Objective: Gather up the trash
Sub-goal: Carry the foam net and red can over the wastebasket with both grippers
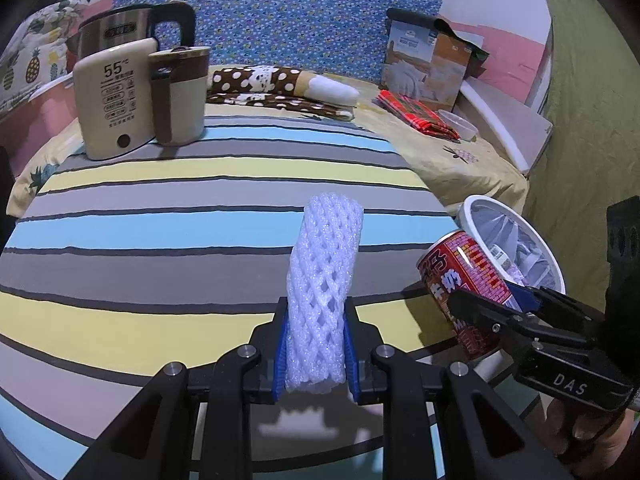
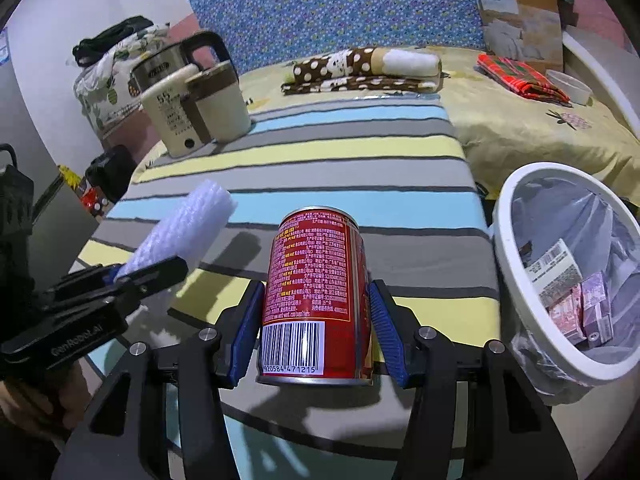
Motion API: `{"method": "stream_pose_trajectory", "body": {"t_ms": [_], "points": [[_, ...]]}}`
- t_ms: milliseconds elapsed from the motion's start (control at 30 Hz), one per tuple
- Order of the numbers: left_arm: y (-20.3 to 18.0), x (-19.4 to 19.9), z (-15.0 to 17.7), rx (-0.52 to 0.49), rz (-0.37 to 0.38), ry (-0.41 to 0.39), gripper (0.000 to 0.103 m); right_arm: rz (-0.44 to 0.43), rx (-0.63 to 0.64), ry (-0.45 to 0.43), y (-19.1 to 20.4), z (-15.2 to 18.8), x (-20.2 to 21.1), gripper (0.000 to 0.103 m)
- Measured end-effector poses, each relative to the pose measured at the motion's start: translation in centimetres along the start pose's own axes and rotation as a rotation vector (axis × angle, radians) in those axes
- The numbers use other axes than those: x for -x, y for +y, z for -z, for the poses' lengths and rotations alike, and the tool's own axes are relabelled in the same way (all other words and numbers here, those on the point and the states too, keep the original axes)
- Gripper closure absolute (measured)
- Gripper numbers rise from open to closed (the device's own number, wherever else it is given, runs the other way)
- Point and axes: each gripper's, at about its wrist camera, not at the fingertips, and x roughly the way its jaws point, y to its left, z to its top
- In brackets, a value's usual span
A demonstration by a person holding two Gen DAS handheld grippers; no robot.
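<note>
My left gripper [image 1: 316, 312] is shut on a white foam net sleeve [image 1: 324, 280], which stands up from between its blue pads over the striped cloth. The right wrist view shows the same sleeve [image 2: 188, 224] slanting up from the left gripper [image 2: 136, 270] at the left. A red drink can [image 2: 316, 280] with a barcode is clamped between the blue pads of my right gripper [image 2: 316, 292]. In the left wrist view the can [image 1: 468, 280] tilts in the right gripper [image 1: 496, 300], beside a white trash bin [image 1: 472, 204]. The lined bin [image 2: 504, 240] holds small cartons.
A striped cloth [image 1: 200, 220] covers the surface. At the back left stand a steel kettle [image 1: 116, 36], a cream warmer [image 1: 112, 108] and a brown-and-cream mug [image 1: 180, 96]. A spotted folded cloth [image 1: 272, 88], a red plaid cloth [image 1: 416, 114], a box [image 1: 428, 64] and a clear tub [image 1: 458, 124] lie behind.
</note>
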Motion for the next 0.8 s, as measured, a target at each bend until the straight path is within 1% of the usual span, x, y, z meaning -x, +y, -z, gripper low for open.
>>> {"method": "stream_pose_trajectory", "body": {"t_ms": [200, 333, 667, 800], "points": [[-1.7, -0.2, -0.3, -0.009, 0.033, -0.008, 0.079, 0.002, -0.005, -0.022, -0.6, -0.1, 1.0, 0.048], [-3.4, -0.5, -0.5, -0.033, 0.052, -0.015, 0.079, 0.016, -0.025, -0.039, -1.8, 0.0, 1.8, 0.048], [-8.4, -1.6, -1.4, -0.084, 0.117, -0.036, 0.079, 0.081, -0.089, -0.097, -5.4, -0.2, 4.0, 0.048], [-10.6, -2.4, -1.9, -0.107, 0.148, -0.042, 0.079, 0.12, -0.105, -0.121, -6.9, -0.2, 5.0, 0.048]]}}
